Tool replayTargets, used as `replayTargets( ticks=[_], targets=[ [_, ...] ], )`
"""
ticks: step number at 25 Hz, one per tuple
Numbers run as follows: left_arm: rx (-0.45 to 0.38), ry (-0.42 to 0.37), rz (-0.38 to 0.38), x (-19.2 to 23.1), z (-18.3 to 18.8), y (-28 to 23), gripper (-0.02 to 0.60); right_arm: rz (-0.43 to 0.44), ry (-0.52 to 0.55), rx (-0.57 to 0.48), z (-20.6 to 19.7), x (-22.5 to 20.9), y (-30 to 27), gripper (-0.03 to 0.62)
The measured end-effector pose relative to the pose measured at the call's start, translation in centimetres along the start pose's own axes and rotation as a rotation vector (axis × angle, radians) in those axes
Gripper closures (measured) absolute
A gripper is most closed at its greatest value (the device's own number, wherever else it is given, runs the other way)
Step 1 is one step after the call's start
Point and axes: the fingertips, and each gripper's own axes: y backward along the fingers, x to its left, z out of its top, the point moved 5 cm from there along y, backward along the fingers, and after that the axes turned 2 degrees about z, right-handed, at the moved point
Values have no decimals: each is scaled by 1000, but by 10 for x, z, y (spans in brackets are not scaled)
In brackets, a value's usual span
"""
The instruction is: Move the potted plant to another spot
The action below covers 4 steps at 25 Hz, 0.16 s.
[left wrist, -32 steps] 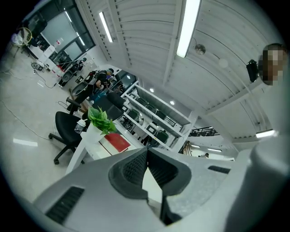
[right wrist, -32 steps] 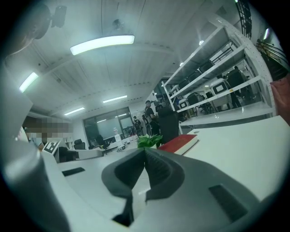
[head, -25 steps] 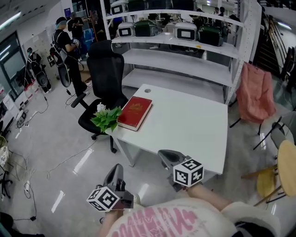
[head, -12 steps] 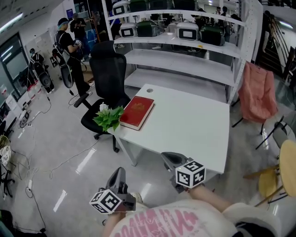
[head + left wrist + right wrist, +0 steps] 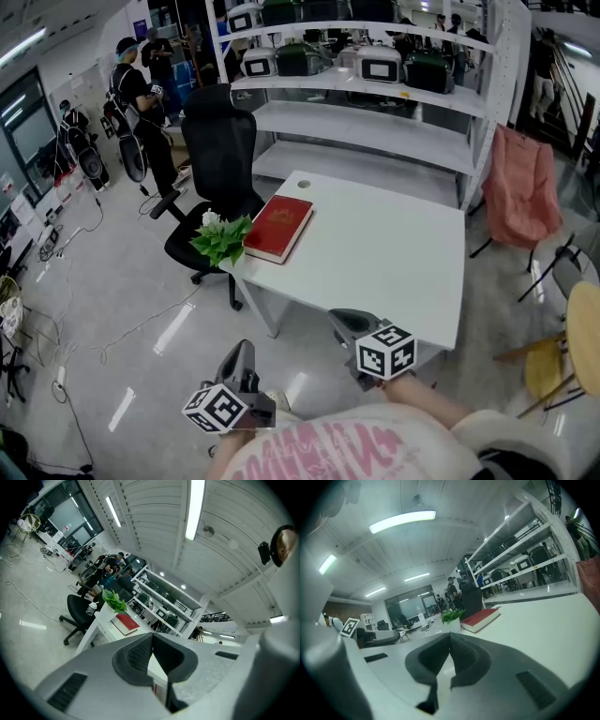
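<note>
Green leaves crowned the potted plant (image 5: 221,240) on the desk (image 5: 394,253) corner, well ahead of our left gripper (image 5: 240,354) and right gripper (image 5: 347,323), both clamped shut and empty. We judged it light, top-heavy, its foliage soft; the stiff pot wall seemed the place to grip.

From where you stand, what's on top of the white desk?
A potted plant at its far left corner, with a red book beside it. Whatever might lie beneath either one is covered from view.

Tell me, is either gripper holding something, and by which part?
Nothing is held: the left gripper and the right gripper are shut, empty. The plant stands on the table.
</note>
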Motion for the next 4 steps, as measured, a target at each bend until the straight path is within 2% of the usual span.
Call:
replayTargets(
  ticks=[4],
  targets=[
    [2, 4, 0, 2, 0, 2, 578, -8, -3, 6, -2, 1, 2, 588]
  ],
)
